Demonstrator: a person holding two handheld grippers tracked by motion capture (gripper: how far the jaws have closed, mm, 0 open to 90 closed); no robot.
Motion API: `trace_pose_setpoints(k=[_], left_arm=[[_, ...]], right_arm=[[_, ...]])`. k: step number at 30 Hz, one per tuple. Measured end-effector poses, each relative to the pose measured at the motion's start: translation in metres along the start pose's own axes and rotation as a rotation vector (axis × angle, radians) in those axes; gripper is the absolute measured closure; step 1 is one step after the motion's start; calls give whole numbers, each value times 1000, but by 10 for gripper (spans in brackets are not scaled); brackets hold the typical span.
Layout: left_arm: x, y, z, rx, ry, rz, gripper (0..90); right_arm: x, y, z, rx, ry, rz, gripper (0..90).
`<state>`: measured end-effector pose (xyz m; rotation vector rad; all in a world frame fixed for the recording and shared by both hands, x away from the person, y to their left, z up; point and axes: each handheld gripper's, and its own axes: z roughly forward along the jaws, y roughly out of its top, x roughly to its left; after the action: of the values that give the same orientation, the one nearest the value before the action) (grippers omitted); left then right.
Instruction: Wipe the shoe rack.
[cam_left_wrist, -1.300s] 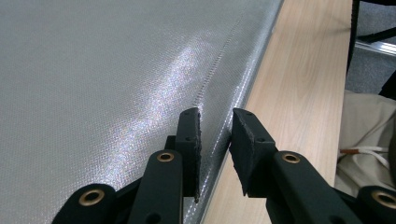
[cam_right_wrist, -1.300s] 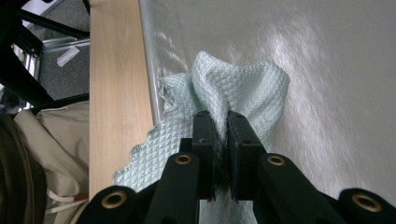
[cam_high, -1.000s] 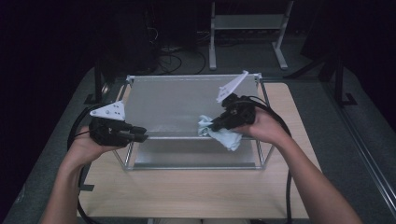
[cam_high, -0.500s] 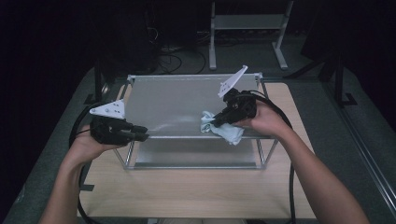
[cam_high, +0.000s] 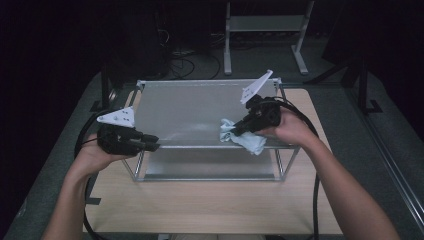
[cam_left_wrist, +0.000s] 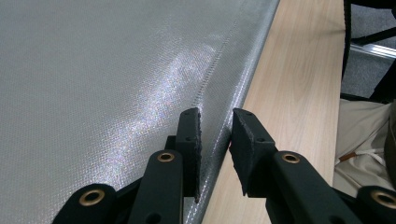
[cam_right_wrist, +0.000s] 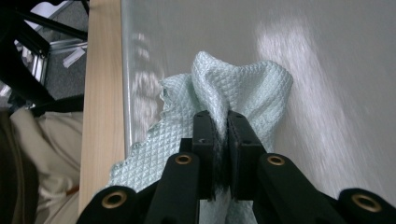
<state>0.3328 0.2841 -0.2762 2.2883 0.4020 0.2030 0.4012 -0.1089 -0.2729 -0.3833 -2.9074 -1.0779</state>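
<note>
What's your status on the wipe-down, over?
Right gripper shut on cloth, cloth on grey panel. Left gripper straddles panel's edge, not clamped. Nothing in the way.

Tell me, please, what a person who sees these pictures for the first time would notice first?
Most striking is the pale green waffle cloth, pinched in the right claw and lying on the grey panel near its front right edge. That shiny panel tops a metal frame on the wooden table. At the panel's front left corner, the left claw straddles the edge with a gap between its jaws.
</note>
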Motion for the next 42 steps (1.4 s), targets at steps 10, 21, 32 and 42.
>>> trace_pose_setpoints(k=[10,21,32,42], left_arm=[[-1,0,0,2,6,4,728],[-2,1,0,10,7,15,728],[-2,4,1,32,3,33,728],[0,4,1,30,-5,28,729]], right_arm=[[-17,-15,-15,15,-43,36,826],[-26,-10,-16,52,-33,34,824],[-22,34,23,51,10,-35,820],[-31,-29,-31,41,-17,56,824]])
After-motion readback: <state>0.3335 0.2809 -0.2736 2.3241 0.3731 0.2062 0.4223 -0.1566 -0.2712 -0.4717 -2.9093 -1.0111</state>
